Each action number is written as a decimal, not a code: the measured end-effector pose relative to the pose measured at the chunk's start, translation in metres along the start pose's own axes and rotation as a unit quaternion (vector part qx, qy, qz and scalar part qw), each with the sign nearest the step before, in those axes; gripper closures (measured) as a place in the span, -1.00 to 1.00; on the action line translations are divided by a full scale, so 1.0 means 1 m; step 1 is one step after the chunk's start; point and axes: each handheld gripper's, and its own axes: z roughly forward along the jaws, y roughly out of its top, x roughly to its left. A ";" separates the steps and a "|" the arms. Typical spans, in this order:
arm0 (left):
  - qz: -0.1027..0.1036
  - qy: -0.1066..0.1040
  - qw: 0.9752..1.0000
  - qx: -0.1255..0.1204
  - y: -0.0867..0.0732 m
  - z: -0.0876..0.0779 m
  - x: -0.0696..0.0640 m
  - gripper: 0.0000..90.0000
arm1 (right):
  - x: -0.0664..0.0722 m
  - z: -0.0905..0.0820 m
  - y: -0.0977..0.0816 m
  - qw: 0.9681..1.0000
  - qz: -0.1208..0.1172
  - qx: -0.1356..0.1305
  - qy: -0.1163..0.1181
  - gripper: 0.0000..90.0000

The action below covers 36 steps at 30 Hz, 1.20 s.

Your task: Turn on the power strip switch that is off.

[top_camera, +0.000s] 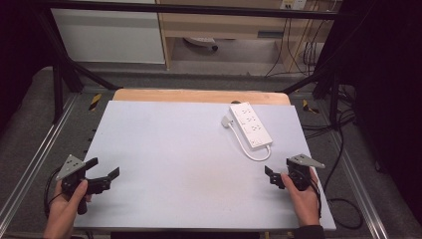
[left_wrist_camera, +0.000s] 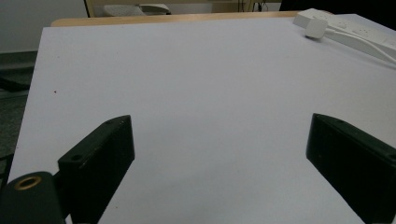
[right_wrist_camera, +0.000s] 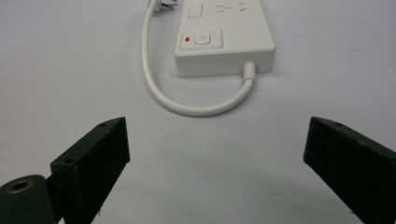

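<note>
A white power strip (top_camera: 251,125) lies flat at the back right of the white board (top_camera: 174,154). Its short white cable (top_camera: 251,152) loops round to a plug (top_camera: 227,121) beside it. My right gripper (top_camera: 282,170) stands open just short of that loop, held in a hand at the board's right front. In the right gripper view the strip (right_wrist_camera: 224,42) and cable (right_wrist_camera: 187,105) lie ahead of the open right gripper (right_wrist_camera: 215,158), nothing between its jaws. My left gripper (top_camera: 104,168) is open at the left front. The left gripper (left_wrist_camera: 219,154) faces bare board, the strip (left_wrist_camera: 369,37) far off right.
The board rests on a wooden table (top_camera: 199,95) inside a black metal frame (top_camera: 59,74). Loose black cables (top_camera: 343,149) run along the floor to the right of the board. A white cabinet (top_camera: 109,35) stands behind.
</note>
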 end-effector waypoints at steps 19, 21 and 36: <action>0.008 -0.013 1.000 0.006 0.001 0.008 0.001 -0.83 | 0.008 -0.016 0.014 1.000 -0.007 -0.026 0.009 -0.89; 0.007 -0.013 1.000 0.008 0.001 0.009 0.002 -0.82 | 0.011 -0.017 0.017 0.999 -0.010 -0.028 0.012 -0.90; 0.029 -0.008 0.999 0.010 0.003 0.015 0.002 -0.83 | 0.037 -0.013 0.046 0.998 -0.045 -0.024 0.026 -0.91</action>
